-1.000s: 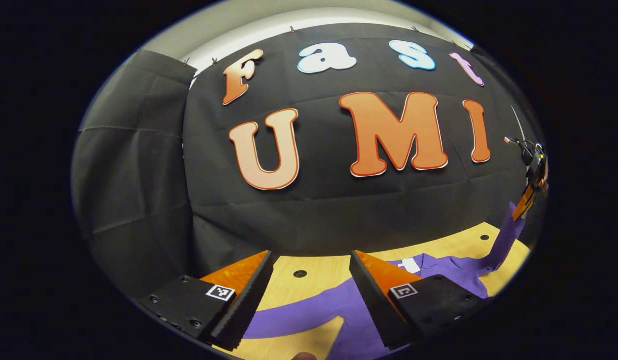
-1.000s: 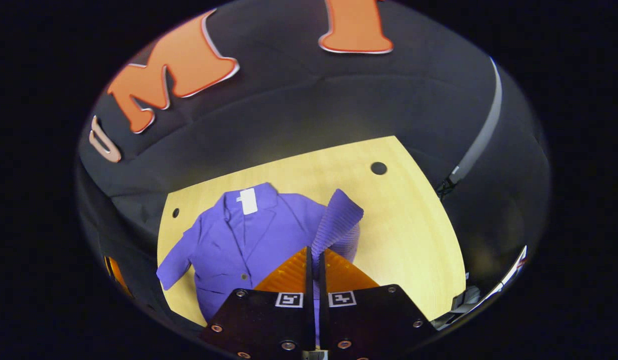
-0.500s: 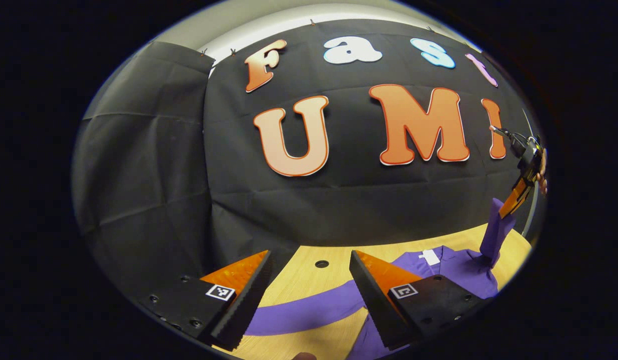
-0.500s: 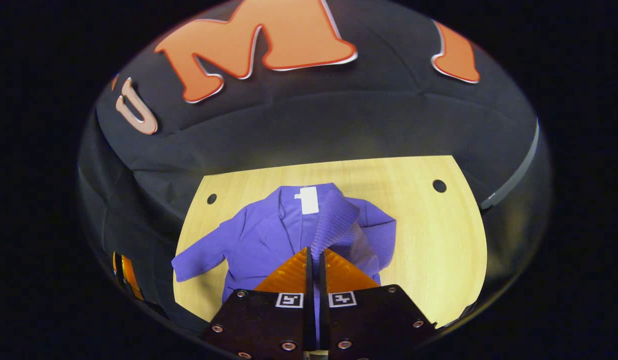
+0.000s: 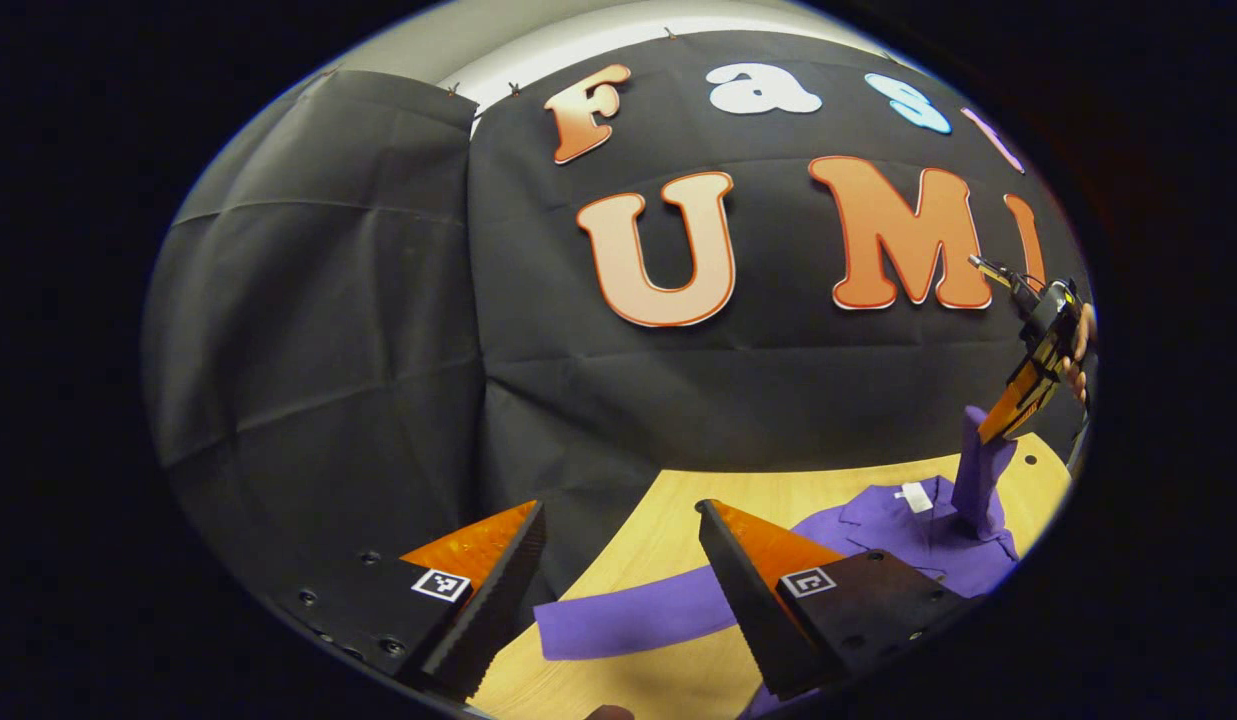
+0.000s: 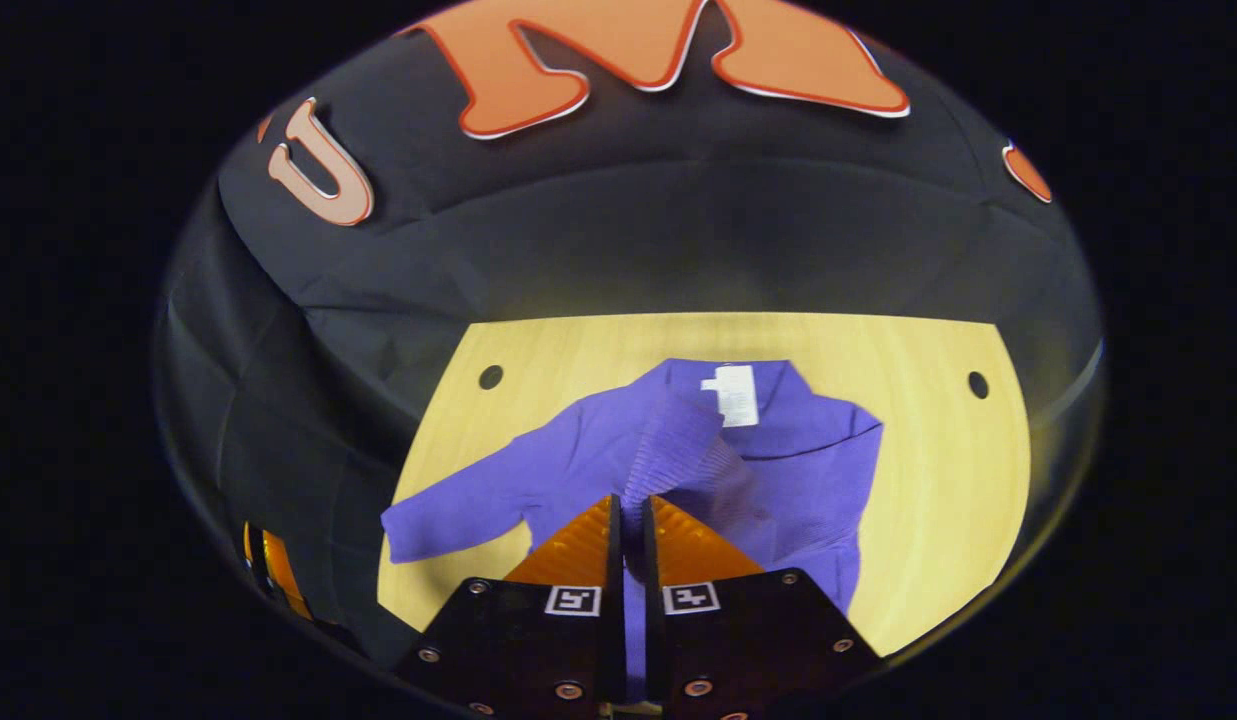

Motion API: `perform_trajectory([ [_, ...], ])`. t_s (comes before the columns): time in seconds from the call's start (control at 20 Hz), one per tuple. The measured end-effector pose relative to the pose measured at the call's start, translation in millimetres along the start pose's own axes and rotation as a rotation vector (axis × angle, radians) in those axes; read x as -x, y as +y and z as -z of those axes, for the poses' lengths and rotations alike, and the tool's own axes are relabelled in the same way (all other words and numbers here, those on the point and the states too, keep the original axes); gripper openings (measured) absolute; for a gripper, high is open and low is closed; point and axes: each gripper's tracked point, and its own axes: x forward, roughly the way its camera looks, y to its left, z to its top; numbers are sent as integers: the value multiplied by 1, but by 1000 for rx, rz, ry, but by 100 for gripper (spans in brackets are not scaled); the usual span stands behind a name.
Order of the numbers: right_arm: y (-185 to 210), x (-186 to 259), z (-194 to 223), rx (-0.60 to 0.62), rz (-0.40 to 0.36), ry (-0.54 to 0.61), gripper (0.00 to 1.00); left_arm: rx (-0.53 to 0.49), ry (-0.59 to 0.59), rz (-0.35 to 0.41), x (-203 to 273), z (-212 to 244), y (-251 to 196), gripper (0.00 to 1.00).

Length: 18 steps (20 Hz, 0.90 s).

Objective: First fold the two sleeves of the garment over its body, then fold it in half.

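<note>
Over the jacket (image 6: 778, 450) on the worktop (image 6: 938, 500) | our right tongs (image 6: 630, 520), clenched on a sleeve (image 6: 678, 455), have carried it across the chest | left tongs (image 5: 618, 570) gape, idle | other sleeve (image 6: 458, 515) still flat.

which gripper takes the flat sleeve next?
Left. The left gripper is open, its jaws either side of the flat sleeve; the right gripper is shut on the other sleeve.

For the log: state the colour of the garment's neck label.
White. The label sits inside the collar of the purple garment, clearest in the right gripper view.
</note>
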Motion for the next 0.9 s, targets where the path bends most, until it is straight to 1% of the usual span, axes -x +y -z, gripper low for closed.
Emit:
perform_trajectory([
  [0.05, 6, -2, -2, -3, -17, -13, 11, 0, 10, -11, -2, 3, 5, 96],
  [0.15, 13, 5, -14, -7, -42, -70, 23, -2, 23, -27, -6, 9, 12, 96],
  [0.2, 12, 13, -22, -14, -44, -111, 38, -5, 30, -32, -9, 12, 14, 96],
  [0.25, 7, 22, -33, -13, -36, -167, 43, -5, 42, -32, -13, 15, 15, 96],
  [0.3, -1, 33, -44, -9, -17, -231, 57, -6, 51, -27, -19, 17, 15, 96],
  [0.35, -10, 45, -55, -7, 4, -291, 61, -5, 68, -22, -27, 19, 15, 96],
  [0.4, -18, 55, -63, -5, 19, -348, 60, 2, 92, -11, -35, 25, 15, 96],
  [0.45, -24, 68, -70, -2, 37, -399, 75, 12, 126, -5, -44, 34, 14, 96],
  [0.5, -31, 85, -75, 4, 55, -444, 81, 29, 172, 10, -53, 44, 11, 96],
  [0.6, -45, 115, -83, 21, 100, -533, 89, 72, 274, 33, -72, 68, 8, 96],
  [0.7, -59, 145, -89, 55, 155, -618, 94, 126, 376, 43, -83, 91, 10, 97],
  [0.8, -77, 170, -88, 87, 225, -678, 95, 127, 486, 35, -90, 120, 18, 97],
  [0.85, -86, 182, -88, 96, 269, -696, 100, 121, 533, 29, -96, 134, 20, 98],
  [0.9, -92, 194, -85, 112, 296, -715, 95, 121, 581, 27, -101, 147, 21, 98],
])
